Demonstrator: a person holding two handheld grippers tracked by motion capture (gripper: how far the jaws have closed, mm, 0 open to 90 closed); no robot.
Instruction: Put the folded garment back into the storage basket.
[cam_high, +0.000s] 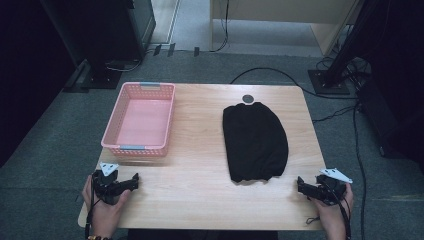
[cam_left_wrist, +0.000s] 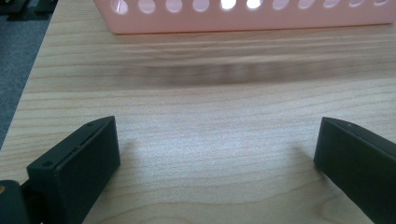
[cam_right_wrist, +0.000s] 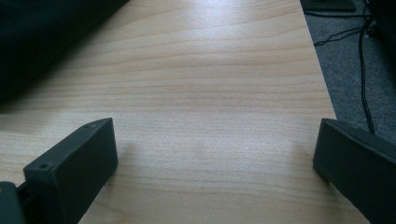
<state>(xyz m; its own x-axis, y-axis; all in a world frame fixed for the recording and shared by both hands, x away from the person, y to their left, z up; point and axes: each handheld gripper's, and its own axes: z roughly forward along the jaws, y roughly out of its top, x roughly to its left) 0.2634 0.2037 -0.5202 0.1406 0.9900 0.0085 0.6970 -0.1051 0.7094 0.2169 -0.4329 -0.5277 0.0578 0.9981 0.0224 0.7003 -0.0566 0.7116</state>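
While both hands are resting at the near edge of the wooden table (cam_high: 200, 150), the left gripper (cam_high: 131, 183) is sitting with its jaws spread wide and gripping nothing, just short of the pink plastic basket (cam_high: 141, 119). Over at the near right corner, the right gripper (cam_high: 301, 184) is likewise gaping wide and empty, lying just beside the folded black garment (cam_high: 255, 142) on the right half of the table.

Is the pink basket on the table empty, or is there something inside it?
Empty. In the high view the pink basket shows only its bare pink floor, and the black cloth lies apart from it on the wooden table.
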